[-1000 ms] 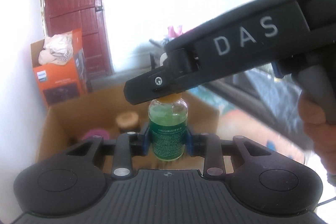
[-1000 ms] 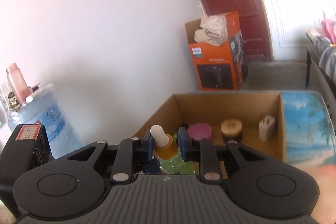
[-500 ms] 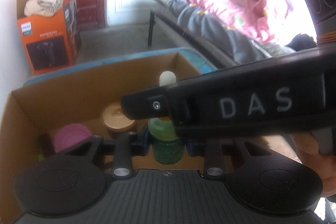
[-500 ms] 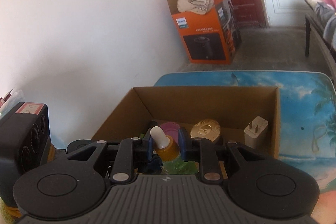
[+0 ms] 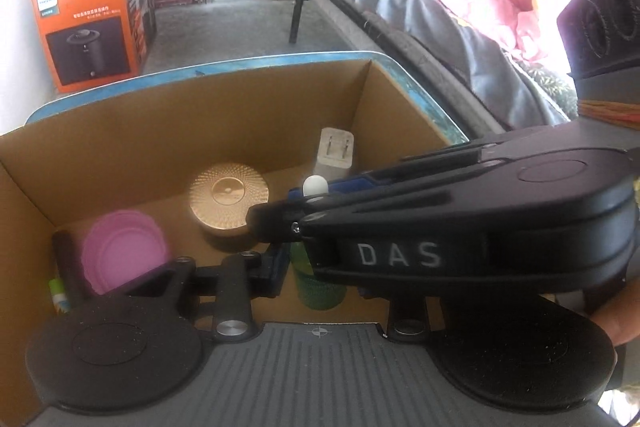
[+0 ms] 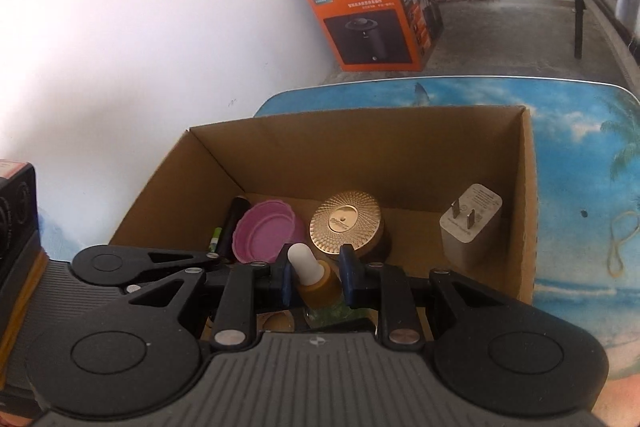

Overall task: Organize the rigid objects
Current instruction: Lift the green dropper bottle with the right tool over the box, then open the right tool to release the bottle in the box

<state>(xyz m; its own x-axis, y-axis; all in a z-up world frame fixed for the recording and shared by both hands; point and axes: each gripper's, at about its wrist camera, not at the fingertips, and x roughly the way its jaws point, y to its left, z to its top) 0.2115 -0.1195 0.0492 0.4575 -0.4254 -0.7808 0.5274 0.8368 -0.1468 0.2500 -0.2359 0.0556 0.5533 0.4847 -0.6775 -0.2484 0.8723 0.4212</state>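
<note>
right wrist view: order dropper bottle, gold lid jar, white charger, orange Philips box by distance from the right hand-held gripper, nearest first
1. Dropper bottle: between the jaws of the right hand-held gripper, gripped at its amber neck.
2. Gold lid jar: just beyond, mid-box.
3. White charger: right corner of the cardboard box.
4. Orange Philips box: on the floor, far back.

A table with a printed beach scene — blue sky, clouds, palm trees, sand carries the load; its blue rim shows behind the box in the left wrist view. Directly on it sits 1 open brown cardboard box, placed toward the table's wall-side edge. Just beside the box's right wall, a thin yellowish rubber band lies looped on the printed surface — apart from the box, not touching it.
</note>
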